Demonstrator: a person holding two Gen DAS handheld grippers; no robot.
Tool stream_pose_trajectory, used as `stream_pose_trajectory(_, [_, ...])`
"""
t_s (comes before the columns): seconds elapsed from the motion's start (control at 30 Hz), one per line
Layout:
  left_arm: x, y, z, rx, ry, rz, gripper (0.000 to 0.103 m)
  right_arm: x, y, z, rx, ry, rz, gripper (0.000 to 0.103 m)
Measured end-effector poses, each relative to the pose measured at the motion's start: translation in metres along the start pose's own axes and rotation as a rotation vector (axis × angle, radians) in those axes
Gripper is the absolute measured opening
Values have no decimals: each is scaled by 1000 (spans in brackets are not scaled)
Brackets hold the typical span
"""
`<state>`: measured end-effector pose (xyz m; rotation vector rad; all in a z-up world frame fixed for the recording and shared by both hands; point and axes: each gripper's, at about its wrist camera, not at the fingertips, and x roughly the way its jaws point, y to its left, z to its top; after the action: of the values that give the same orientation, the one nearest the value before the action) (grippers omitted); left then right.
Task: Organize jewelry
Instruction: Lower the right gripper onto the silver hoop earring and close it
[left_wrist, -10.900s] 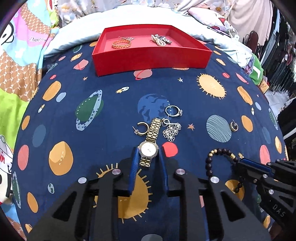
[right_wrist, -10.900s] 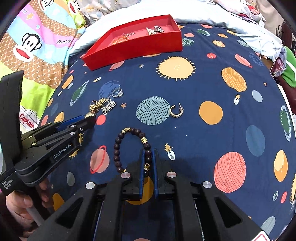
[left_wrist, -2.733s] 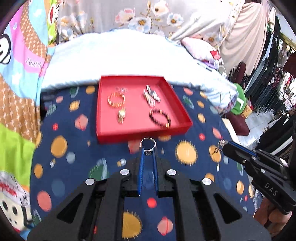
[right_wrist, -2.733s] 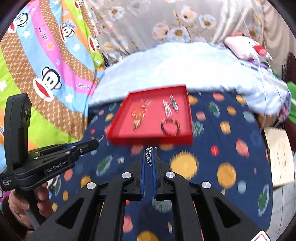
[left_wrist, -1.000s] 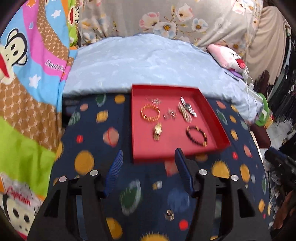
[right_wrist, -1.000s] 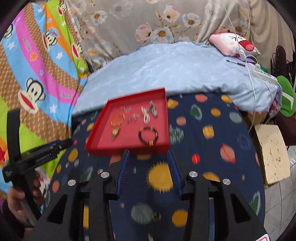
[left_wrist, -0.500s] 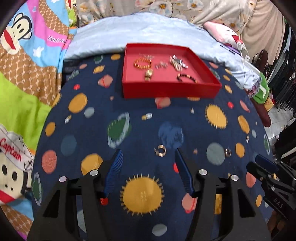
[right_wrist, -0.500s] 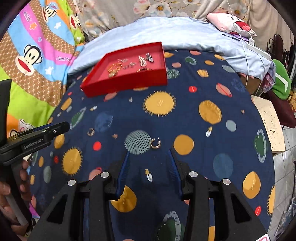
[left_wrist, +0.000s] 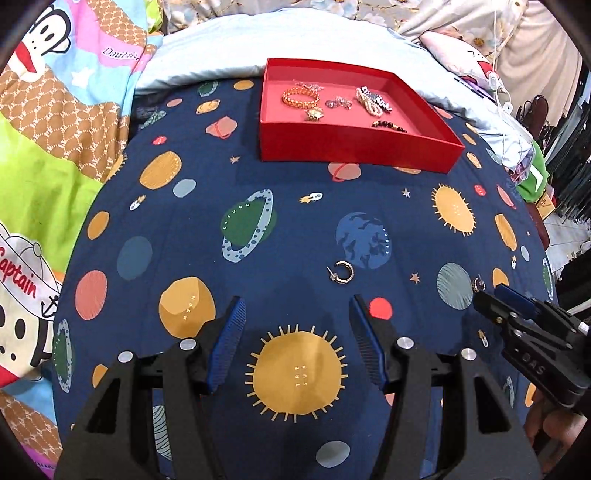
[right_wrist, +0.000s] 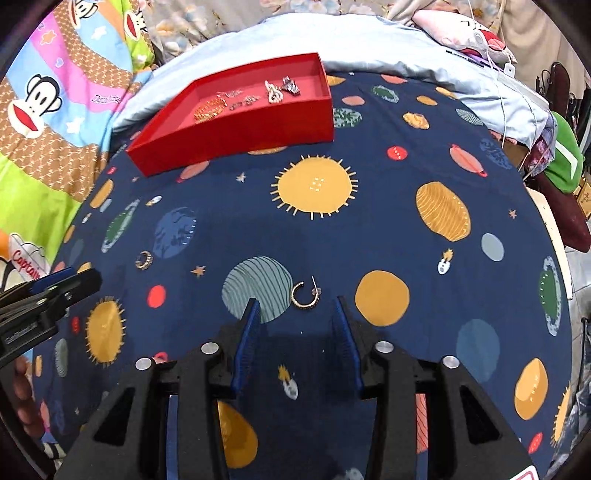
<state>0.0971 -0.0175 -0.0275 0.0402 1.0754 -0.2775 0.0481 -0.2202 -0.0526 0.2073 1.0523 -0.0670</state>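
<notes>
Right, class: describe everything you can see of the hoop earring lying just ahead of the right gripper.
The hoop earring is a small open C-shaped hoop, gold-toned with a dark patterned outer band, looking like metal. A thin straight post sticks out from one end. It lies flat on the navy planet-print bedspread, beside a striped teal planet, touching only the cloth. The right gripper sits just behind it, jaws apart, not touching it.
</notes>
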Motion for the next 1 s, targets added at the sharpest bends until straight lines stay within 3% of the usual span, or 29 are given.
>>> stream_pose_trajectory(0.23, [6,-4,0,11,11,-9,56,7,5,0,-35,-5,-38,17])
stream_pose_trajectory(0.47, [14,-9,2,5,24,-33,56,7,0,0,-17,-10,-26,12])
stream_pose_trajectory(0.5, [16,-10,2,3,27,-38,56,7,0,0,-13,-11,-26,10])
stream_pose_trajectory(0.53, [18,-10,3,1,30,-43,56,6,0,0,-8,-11,-23,0])
stream_pose_trajectory(0.77, [33,-16,10,-16,44,-52,56,4,-5,-1,12,4,17,1])
stream_pose_trajectory(0.87, [34,-19,10,-4,43,-47,56,2,-4,1,9,-15,13,19])
stream_pose_trajectory(1.0, [35,-18,9,1,45,-39,56,8,-1,7,9,-16,16,22])
